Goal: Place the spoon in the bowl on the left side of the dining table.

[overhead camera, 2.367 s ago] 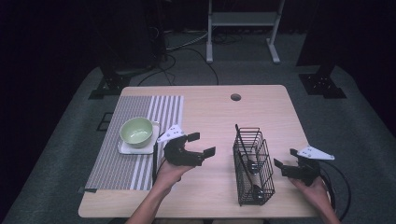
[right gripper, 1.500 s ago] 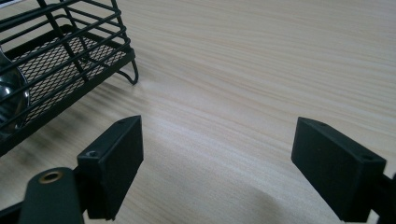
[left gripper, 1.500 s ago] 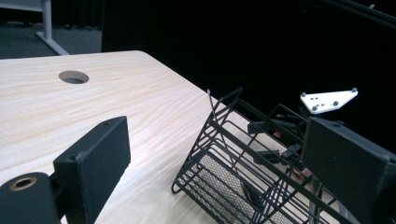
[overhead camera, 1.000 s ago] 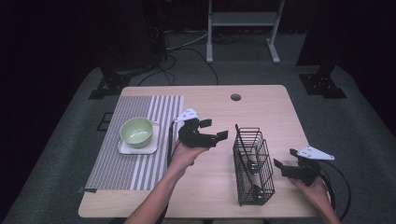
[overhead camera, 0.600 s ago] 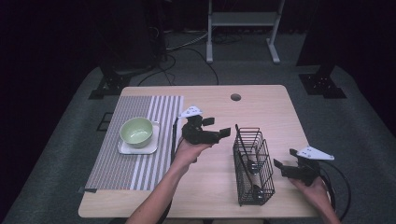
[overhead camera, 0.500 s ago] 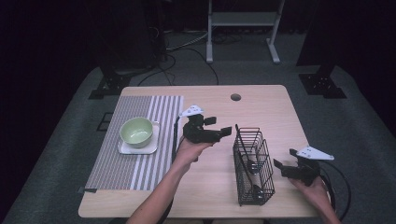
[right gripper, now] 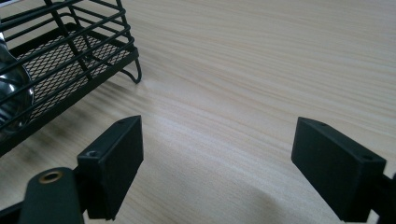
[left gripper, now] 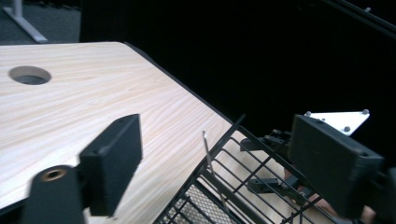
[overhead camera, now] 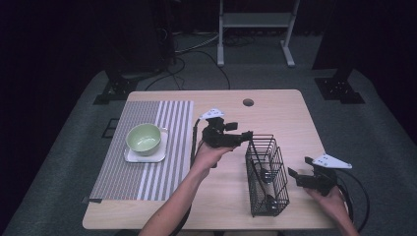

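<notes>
A bare forearm comes up from the bottom edge of the light wooden table. Its hand holds the left gripper up off the table, near the middle. The jaws are spread wide apart with nothing between them. They point to the right, at the far top edge of the black wire basket. In the left gripper view, the basket's top rim sits low between the jaws, and a thin metal handle sticks up inside it.

At the near right corner, the other hand holds the right gripper low over the table. Its jaws are wide apart too, and empty. They point left at the basket, which is close by but not touching. In the right gripper view, something shiny and round shows through the basket's bars.

The basket stands upright between the two grippers. Dark things lie in it, too small to tell.

Farther left, a striped mat lies flat. A green bowl sits on a small white plate on the mat. Near the far edge is a round hole in the table.
</notes>
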### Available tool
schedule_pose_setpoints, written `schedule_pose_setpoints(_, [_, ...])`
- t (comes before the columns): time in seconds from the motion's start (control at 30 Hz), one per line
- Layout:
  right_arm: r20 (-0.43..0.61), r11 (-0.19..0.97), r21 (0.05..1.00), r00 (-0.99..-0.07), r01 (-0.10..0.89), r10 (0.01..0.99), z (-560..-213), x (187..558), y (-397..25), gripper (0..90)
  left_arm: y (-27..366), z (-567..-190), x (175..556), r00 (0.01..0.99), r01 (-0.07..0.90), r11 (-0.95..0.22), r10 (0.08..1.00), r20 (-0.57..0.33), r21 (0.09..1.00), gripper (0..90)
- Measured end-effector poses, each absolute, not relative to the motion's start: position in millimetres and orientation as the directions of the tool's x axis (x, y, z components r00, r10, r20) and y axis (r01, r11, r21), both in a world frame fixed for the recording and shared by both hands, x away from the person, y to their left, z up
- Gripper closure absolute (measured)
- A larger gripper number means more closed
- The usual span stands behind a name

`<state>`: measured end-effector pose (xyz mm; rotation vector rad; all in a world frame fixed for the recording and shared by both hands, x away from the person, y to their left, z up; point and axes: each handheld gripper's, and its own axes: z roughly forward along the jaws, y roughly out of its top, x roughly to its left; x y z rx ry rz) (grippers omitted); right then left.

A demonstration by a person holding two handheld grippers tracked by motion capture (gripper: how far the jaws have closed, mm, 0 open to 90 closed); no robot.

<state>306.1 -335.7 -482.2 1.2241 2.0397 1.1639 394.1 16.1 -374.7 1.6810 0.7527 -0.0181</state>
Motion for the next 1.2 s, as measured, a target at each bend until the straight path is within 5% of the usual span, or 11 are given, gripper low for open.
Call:
schedule_pose_setpoints(0.37, [0.021,0.232,0.856,-0.480,0.462,0.877,-482,306,-336,15.7,8,-384,401,0.771,0.519,-0.051,0.459,-0.441,0.853,28.1])
schedule_pose_setpoints(1.2, [0.024,0.231,0.856,-0.483,0.462,0.875,-482,306,-336,15.7,7,-392,405,0.779,0.527,-0.026,0.413,-0.471,0.849,81.7])
